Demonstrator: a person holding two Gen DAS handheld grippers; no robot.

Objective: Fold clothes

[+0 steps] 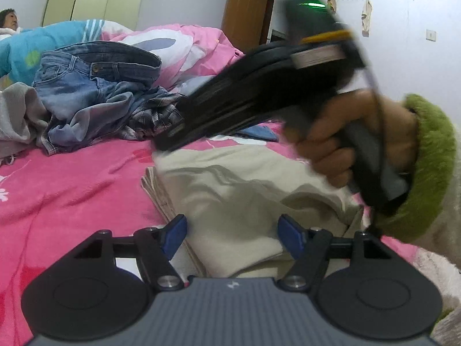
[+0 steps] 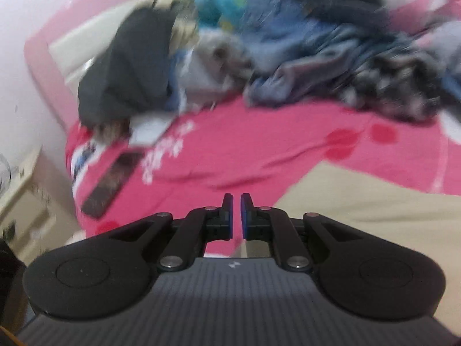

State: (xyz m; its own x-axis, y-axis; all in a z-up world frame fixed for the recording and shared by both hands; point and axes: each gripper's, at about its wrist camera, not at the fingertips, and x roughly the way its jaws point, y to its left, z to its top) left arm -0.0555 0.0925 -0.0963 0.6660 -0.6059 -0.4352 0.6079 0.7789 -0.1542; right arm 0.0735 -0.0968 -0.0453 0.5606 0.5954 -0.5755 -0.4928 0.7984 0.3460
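On the pink flowered bedspread (image 1: 72, 190), going left to right in your left wrist view:

- A grey sweatshirt-like garment (image 1: 17, 115) is lying at the left edge of the bed.
- A pair of blue denim jeans (image 1: 86, 80) is resting crumpled beside it, touching a dark plaid shirt (image 1: 158, 115) on its right.
- A pink, white and lilac quilt (image 1: 178, 49) is heaping up behind that pile, toward the far side of the bed.
- The beige folded cloth garment (image 1: 230, 196) is lying flat on the near part of the bedspread, just ahead of your left gripper (image 1: 233, 230). That gripper's blue pads are standing well apart over the near edge of the cloth and pressing on nothing.
- Your right hand (image 1: 345, 144), in a fuzzy green cuff (image 1: 426, 167), is holding the right gripper's handle above the far right part of the beige cloth; the picture is blurring there.

In your right wrist view, much blurred:

- A dark flat phone-like slab (image 2: 112, 181) is lying near the bed's left edge.
- A dark grey garment (image 2: 126, 66) is sitting at the far left of the pile.
- The right gripper (image 2: 236, 213) is hovering at the beige cloth's left edge, its pads nearly meeting with only a thin slit between them and nothing in them.
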